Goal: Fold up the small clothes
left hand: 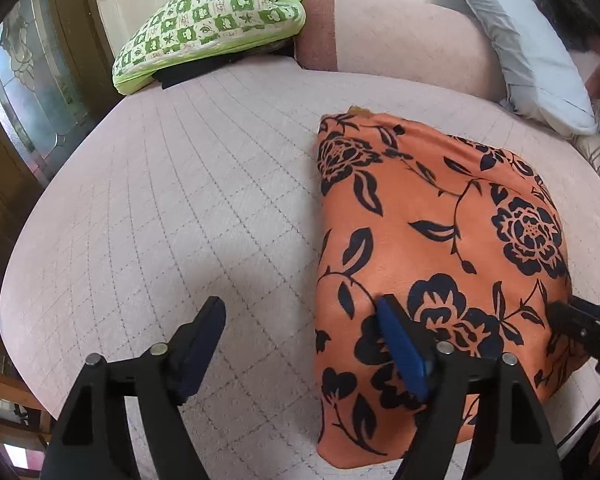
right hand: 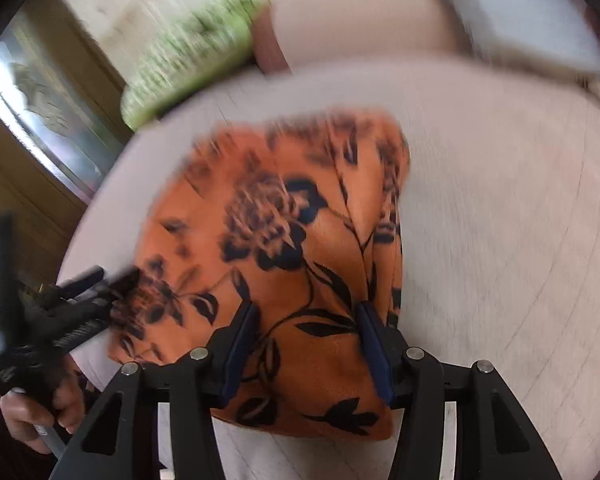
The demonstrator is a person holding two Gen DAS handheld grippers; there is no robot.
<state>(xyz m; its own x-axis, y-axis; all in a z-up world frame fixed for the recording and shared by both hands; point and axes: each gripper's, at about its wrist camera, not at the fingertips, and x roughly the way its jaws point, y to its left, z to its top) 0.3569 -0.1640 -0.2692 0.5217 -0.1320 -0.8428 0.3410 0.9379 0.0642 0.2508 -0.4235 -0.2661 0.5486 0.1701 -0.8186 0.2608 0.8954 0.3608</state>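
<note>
An orange folded garment with black flowers and leaves (left hand: pixel 440 240) lies on the pale pink quilted bed (left hand: pixel 180 220); the green-and-cream checked bundle (left hand: pixel 216 24) carries small leaf motifs.

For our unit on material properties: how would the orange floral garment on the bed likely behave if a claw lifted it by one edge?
The orange floral garment would probably droop, since it lies soft and rounded on the bed. Its folded layers at the edge may slide apart.
</note>
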